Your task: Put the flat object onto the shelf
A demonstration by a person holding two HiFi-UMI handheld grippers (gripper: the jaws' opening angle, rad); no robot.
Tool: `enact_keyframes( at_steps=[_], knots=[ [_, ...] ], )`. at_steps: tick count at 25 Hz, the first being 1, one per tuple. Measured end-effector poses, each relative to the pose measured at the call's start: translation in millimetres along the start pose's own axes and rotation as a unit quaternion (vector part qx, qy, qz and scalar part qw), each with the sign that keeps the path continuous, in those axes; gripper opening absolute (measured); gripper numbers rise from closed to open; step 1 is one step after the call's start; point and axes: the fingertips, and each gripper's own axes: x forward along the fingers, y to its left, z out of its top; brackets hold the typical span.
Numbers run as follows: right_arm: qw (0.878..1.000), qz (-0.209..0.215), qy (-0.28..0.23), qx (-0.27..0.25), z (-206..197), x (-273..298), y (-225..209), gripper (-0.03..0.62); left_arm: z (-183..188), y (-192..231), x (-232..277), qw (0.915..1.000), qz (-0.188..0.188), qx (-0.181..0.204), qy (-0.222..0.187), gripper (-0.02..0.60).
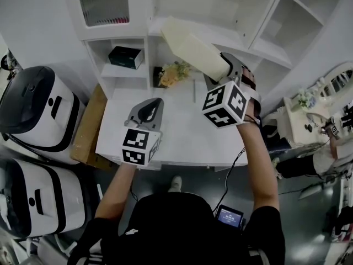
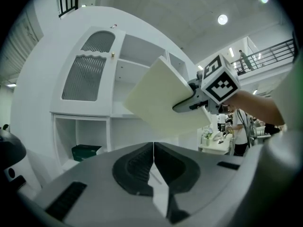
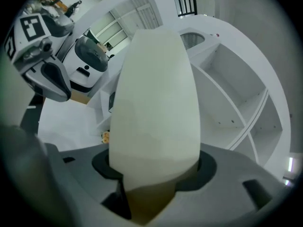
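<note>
Item: flat object (image 1: 193,48), a pale cream panel, plain on both faces. It is clamped at its near end between the jaws of the right gripper (image 1: 230,69); the right gripper view shows the dark pads pressing on either side of it, with the panel running straight out from them. The panel is held in the air at a tilt, above the rear of the table (image 1: 182,131). Its far end reaches up in front of the open compartments of the shelf unit (image 1: 144,48) (contact with a shelf board cannot be told from any view).

Left gripper (image 1: 156,102): jaws drawn together with nothing between them, held low over the table's left half and well apart from the panel. It faces the shelf unit.

Shelf unit: white, standing at the back of the table, with a ribbed door at upper left and open compartments to the right.

Other contents:
- box (image 1: 126,57), dark green, on a shelf in a lower left compartment
- flowers (image 1: 174,73), orange and yellow, at the rear of the table, below the panel
- brown board (image 1: 88,123), against the table's left edge
- two white and black machines (image 1: 33,101), on the floor to the left
</note>
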Motion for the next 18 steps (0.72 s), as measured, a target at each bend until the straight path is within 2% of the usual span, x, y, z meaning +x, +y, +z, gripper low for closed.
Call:
enact_keyframes(
  at_steps=[7,18],
  knots=[
    [0.998,-0.015,0.014,-0.053,15,-2,-4,0.267,-2,-2,1,1.0000,-0.002,-0.004,-0.002,0.005],
    [0.993,-0.043,0.015,-0.110,35,-13,-8,0.267,-2,0,3,1.0000,0.000,-0.007,-0.002,0.005]
  ],
)
